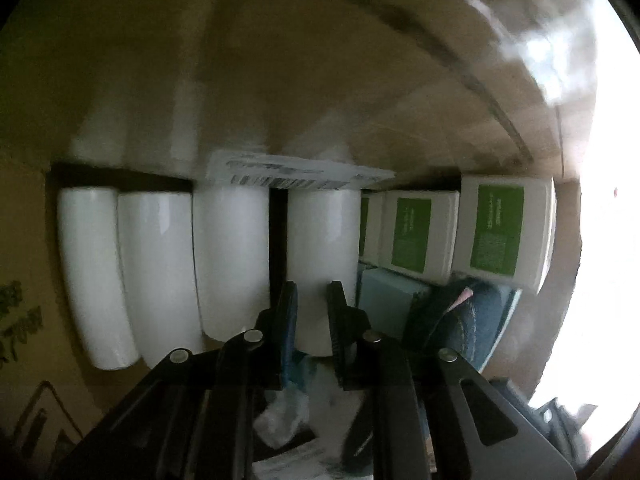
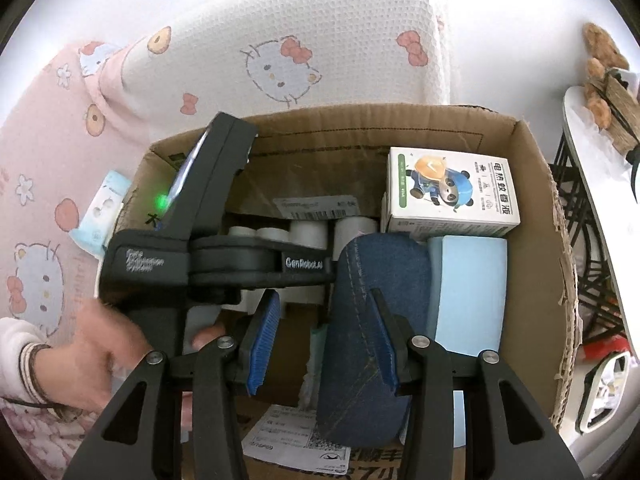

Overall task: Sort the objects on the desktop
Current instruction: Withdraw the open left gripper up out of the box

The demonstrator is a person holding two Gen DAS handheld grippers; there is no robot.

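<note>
My left gripper (image 1: 313, 292) is down inside a cardboard box (image 2: 532, 184), shut on a white bottle (image 1: 322, 240) that stands in a row with several other white bottles (image 1: 156, 264). In the right wrist view the left gripper's body (image 2: 224, 256) reaches into the box over those bottles (image 2: 308, 234). My right gripper (image 2: 326, 316) is open above the box. A denim pouch (image 2: 376, 320) lies under its right finger, apart from the pads. White and green boxes (image 1: 416, 236) and a panda carton (image 2: 450, 192) stand at the box's right.
A light blue block (image 2: 468, 292) lies beside the pouch. Paper labels (image 2: 296, 440) and crumpled plastic (image 1: 284, 416) lie on the box floor. A Hello Kitty cloth (image 2: 280, 52) lies behind the box. A white table edge (image 2: 592, 184) stands at right.
</note>
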